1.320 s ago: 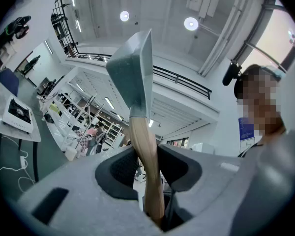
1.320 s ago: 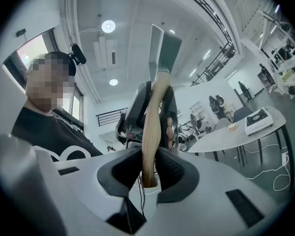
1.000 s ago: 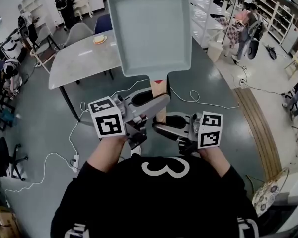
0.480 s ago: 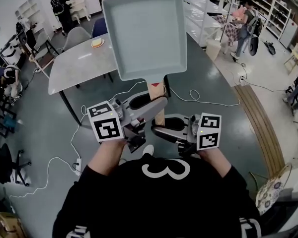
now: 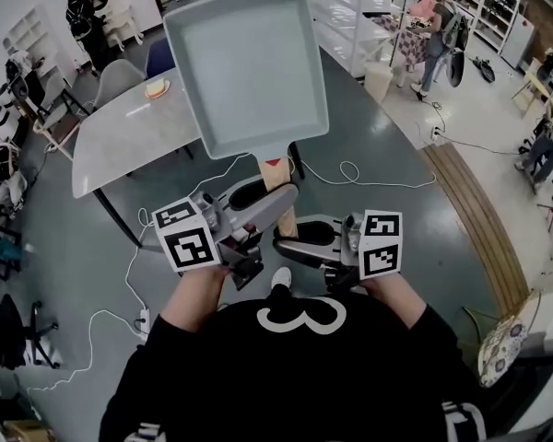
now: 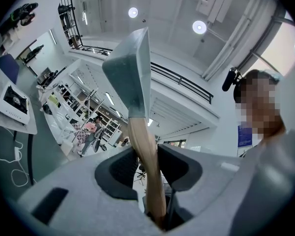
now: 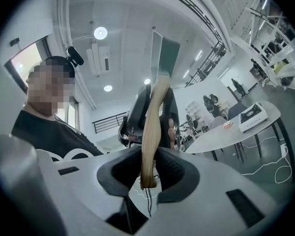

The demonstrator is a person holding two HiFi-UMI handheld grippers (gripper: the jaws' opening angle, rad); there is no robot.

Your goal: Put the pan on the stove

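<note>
The left hand-held gripper (image 5: 264,208) and right hand-held gripper (image 5: 304,244) both clench the wooden handle (image 5: 275,175) of the pan (image 5: 244,67), which is held in mid-air, well apart from the stove (image 6: 14,100) on the table (image 5: 111,145), so setting it down is not yet done.

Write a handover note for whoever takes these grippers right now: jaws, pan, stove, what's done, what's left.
Left gripper: jaws shut on the wooden handle of the pan.
Right gripper: jaws shut on the same handle, at its end.
Pan: empty, held in the air above the floor.
Stove: on the grey table, apart from the pan.
Done: pan is lifted. Left: carry it over and set it on the stove.
</note>
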